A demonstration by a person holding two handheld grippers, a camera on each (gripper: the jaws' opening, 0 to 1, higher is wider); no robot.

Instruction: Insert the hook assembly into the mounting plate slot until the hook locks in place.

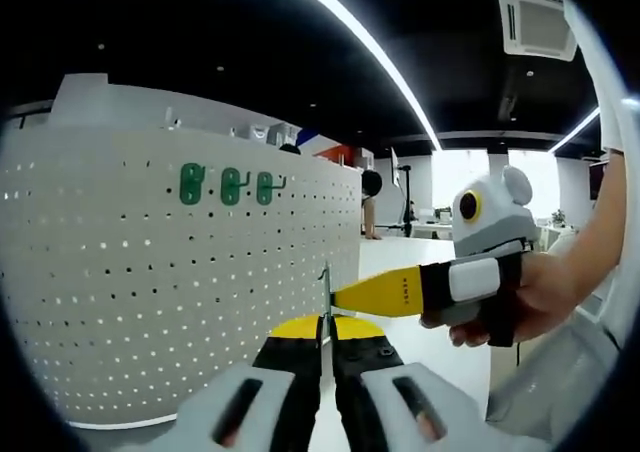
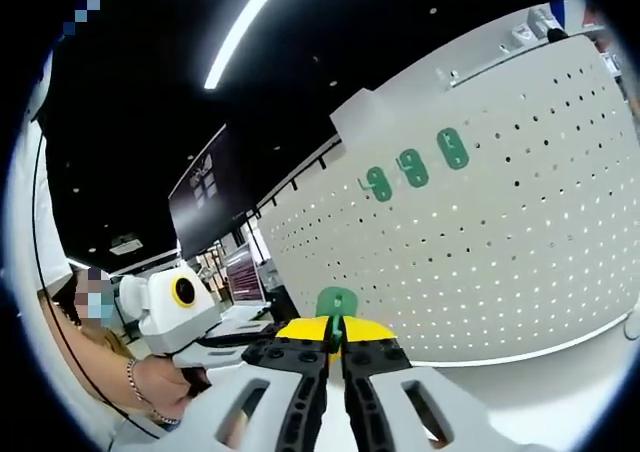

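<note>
While the left tool [image 1: 327,344] pinches a thin metal hook [image 1: 325,292] between its jaws, the right tool [image 2: 336,357] clamps a green hook plate [image 2: 336,304]. Ahead of both stands the white pegboard [image 1: 150,302], with three green hooks [image 1: 229,185] mounted above the tools. A hand [image 1: 545,297] holds the right tool.

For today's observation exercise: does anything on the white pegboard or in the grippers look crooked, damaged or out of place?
Nothing stands out. Three green hooks sit in an even row on the pegboard, and both grippers are shut on a fourth green hook between them.
</note>
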